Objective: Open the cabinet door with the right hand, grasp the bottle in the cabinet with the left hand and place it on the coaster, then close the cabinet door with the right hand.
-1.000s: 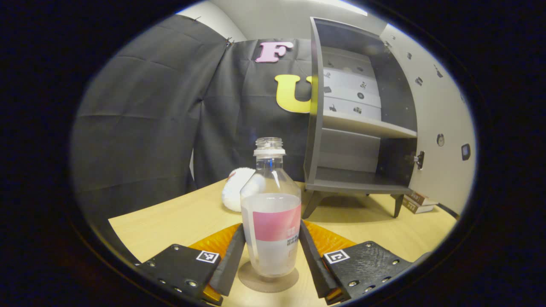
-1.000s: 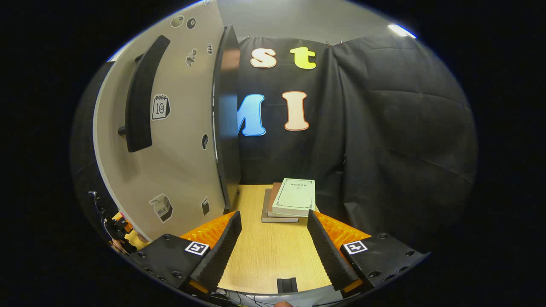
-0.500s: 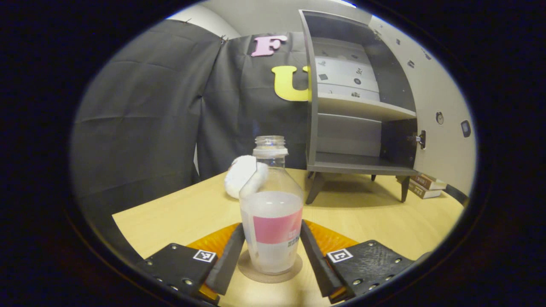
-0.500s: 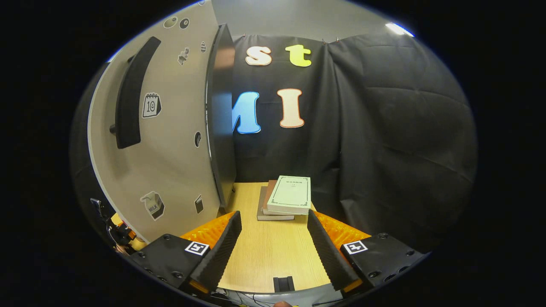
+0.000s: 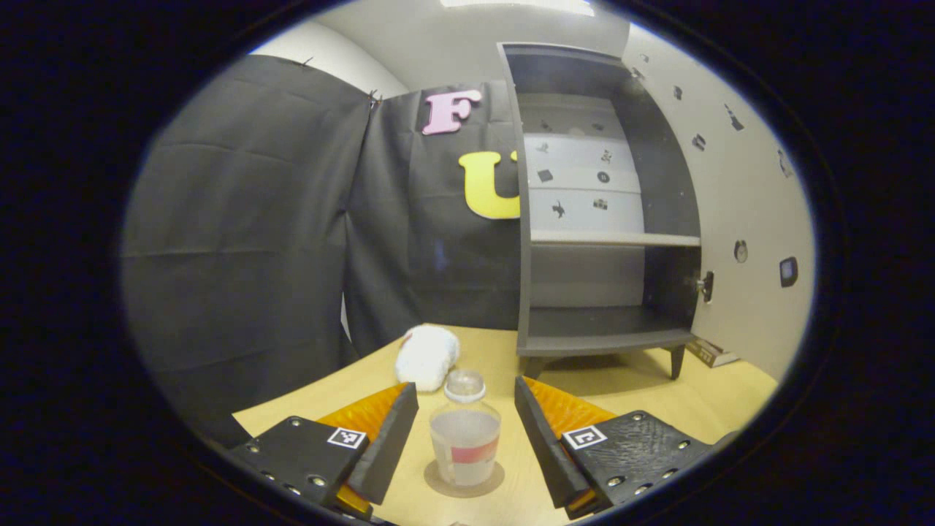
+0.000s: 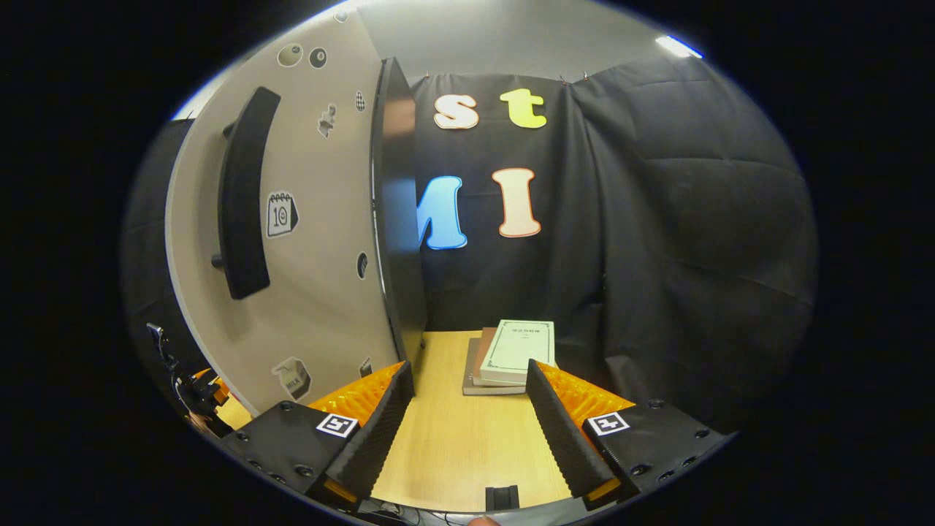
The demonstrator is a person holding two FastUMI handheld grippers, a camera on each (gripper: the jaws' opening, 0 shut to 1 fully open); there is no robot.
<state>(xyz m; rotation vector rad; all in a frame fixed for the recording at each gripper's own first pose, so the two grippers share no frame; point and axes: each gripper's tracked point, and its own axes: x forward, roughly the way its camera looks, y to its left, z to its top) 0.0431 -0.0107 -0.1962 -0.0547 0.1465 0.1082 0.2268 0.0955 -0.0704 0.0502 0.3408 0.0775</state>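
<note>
Clear plastic, one bottle (image 5: pixel 465 437), stands upright on one round coaster (image 5: pixel 464 482) on the bench (image 5: pixel 643 387). From my left tool (image 5: pixel 465 427) I now see it from above and smaller than half a second ago, when both fingers flanked its label closely; the tool has risen and its fingers stand wide apart, clear of the bottle on both sides, holding nothing. Behind the bottle lies one white cloth roll (image 5: pixel 426 356), and to the right the one cabinet (image 5: pixel 599 219) stands open, both shelves bare, its door (image 5: pixel 738 219) swung out to the right. My right tool (image 6: pixel 471 416) is likewise spread wide and grips nothing; it hovers over the bench beside the door's outer face (image 6: pixel 314 241), where one dark handle (image 6: pixel 245 193) runs top to bottom. It has shifted slightly since the last frame, so the one stack of books (image 6: pixel 508 356) sits nearer its fingers.
</note>
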